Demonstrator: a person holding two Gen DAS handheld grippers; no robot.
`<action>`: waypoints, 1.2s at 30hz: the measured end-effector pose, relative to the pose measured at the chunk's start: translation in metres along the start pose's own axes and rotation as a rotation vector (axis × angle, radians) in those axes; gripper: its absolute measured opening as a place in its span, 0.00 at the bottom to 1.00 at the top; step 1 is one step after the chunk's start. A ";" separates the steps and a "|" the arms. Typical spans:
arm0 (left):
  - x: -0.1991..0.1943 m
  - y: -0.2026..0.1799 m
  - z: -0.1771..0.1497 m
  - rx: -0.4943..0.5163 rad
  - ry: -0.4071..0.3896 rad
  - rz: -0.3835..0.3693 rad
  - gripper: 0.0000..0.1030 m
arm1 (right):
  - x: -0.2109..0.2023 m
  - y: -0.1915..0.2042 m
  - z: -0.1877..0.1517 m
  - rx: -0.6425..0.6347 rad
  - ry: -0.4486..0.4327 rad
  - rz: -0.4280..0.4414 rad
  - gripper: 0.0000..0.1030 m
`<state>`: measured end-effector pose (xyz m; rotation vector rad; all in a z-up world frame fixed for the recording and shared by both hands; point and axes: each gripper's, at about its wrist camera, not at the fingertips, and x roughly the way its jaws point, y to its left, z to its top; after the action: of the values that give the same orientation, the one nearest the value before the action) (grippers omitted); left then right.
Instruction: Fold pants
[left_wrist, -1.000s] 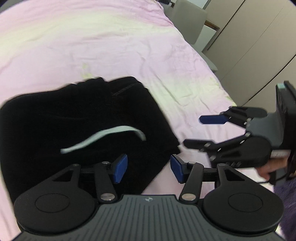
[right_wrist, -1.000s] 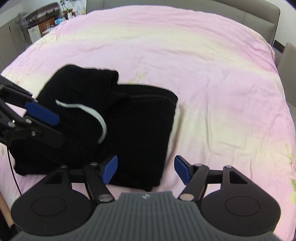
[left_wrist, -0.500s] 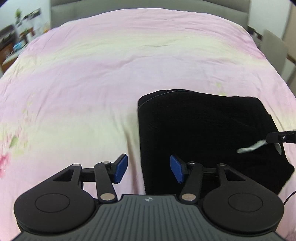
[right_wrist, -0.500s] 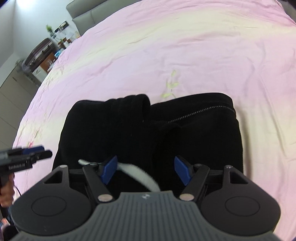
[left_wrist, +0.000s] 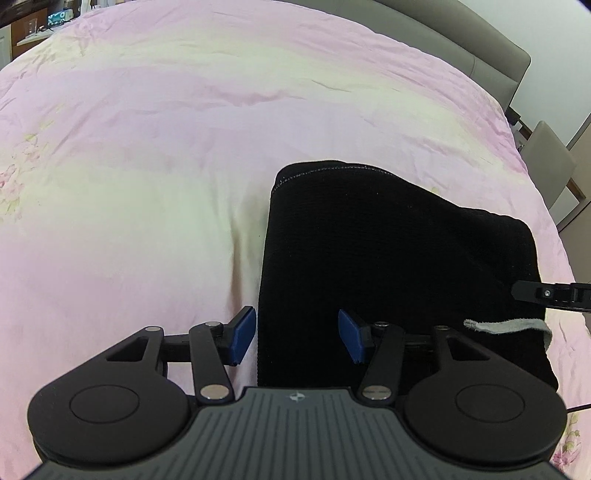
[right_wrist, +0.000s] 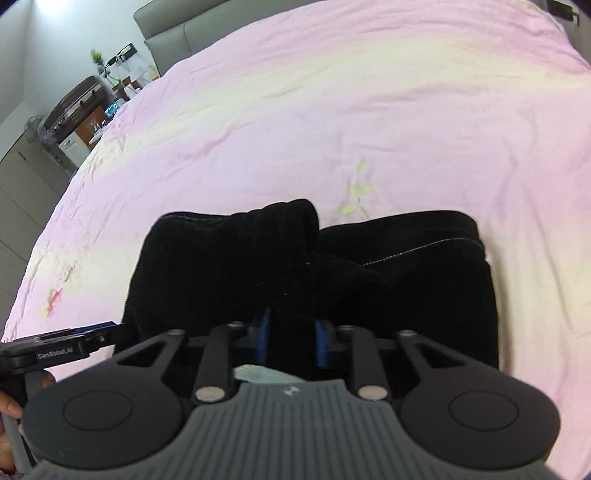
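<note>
The black pants (left_wrist: 388, 251) lie folded in a thick bundle on the pink bed sheet (left_wrist: 147, 147). A white drawstring (left_wrist: 506, 326) hangs at their near right edge. My left gripper (left_wrist: 297, 336) is open, its blue pads straddling the bundle's near left edge. My right gripper (right_wrist: 291, 339) is shut on the near edge of the pants (right_wrist: 295, 266), with black cloth pinched between its blue pads and the drawstring (right_wrist: 258, 373) just below. The right gripper's fingers (left_wrist: 546, 293) show at the right of the left wrist view. The left gripper (right_wrist: 66, 347) shows at the left of the right wrist view.
A grey headboard (left_wrist: 461, 40) runs along the far side of the bed. A chair (left_wrist: 550, 166) stands by the bed on the right. A cabinet with clutter (right_wrist: 77, 110) stands beyond the bed's far left corner.
My right gripper has moved in and closed on the near edge of the pants. My left gripper has swung around to the bundle's left edge and stayed open.
</note>
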<state>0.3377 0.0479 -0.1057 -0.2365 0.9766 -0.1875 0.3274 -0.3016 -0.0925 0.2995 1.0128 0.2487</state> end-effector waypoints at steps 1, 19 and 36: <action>-0.003 0.000 -0.001 0.002 -0.005 -0.007 0.59 | -0.006 -0.002 0.000 0.011 0.005 -0.005 0.15; 0.023 -0.026 -0.001 0.074 0.042 0.014 0.59 | -0.011 -0.063 -0.015 0.065 0.122 -0.053 0.71; 0.029 -0.038 0.000 0.133 0.063 0.064 0.60 | 0.025 -0.086 -0.032 0.287 0.095 0.184 0.27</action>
<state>0.3520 0.0042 -0.1177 -0.0774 1.0288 -0.2020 0.3182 -0.3691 -0.1590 0.6485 1.1168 0.2854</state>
